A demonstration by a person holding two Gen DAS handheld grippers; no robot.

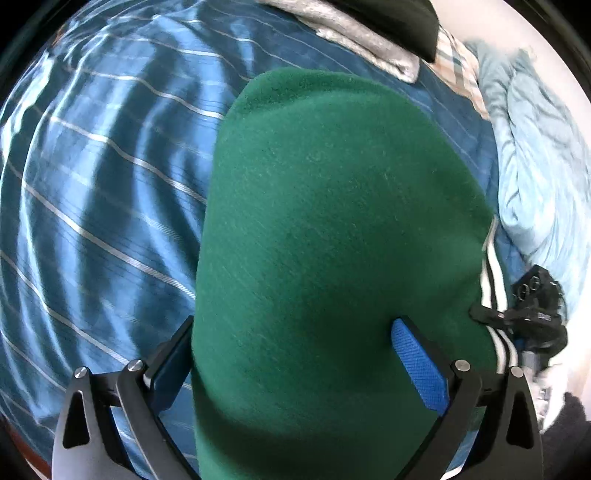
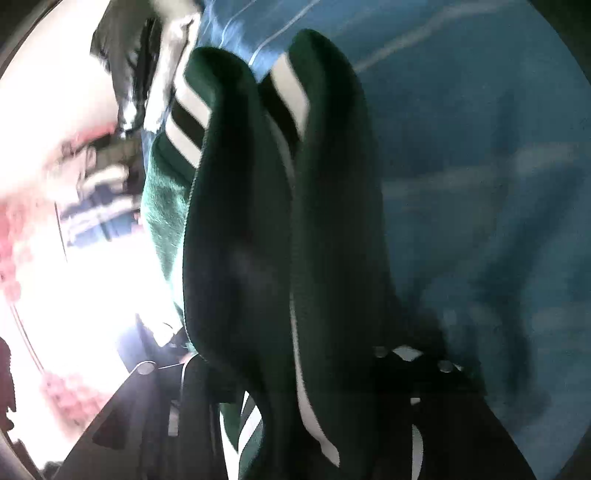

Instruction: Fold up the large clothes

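A: While the blue striped bedding (image 1: 92,192) is spreading across most of the left view, what is lying on it?

B: A green garment (image 1: 332,229) is lying over the bedding and filling the middle of that view. Black and white stripes (image 1: 493,273) are running along its right edge.

A: And beyond it?

B: A pale blue heap of cloth (image 1: 535,166) is sitting to the right, a grey cloth (image 1: 354,33) is showing at the top, and a small black object (image 1: 539,310) is lying just beside the striped edge.

A: How is the left gripper (image 1: 295,354) standing?

B: Its fingers are standing wide apart, and the green cloth is bulging between them. The blue pad (image 1: 417,365) is touching the fabric, but the fingers are not pinching it closed.

A: The right gripper (image 2: 295,369)?

B: In its blurred view, dark folds of the garment (image 2: 258,240) are hanging over and between its fingers, hiding the tips. I cannot tell how far it is opening or whether it is gripping the cloth.
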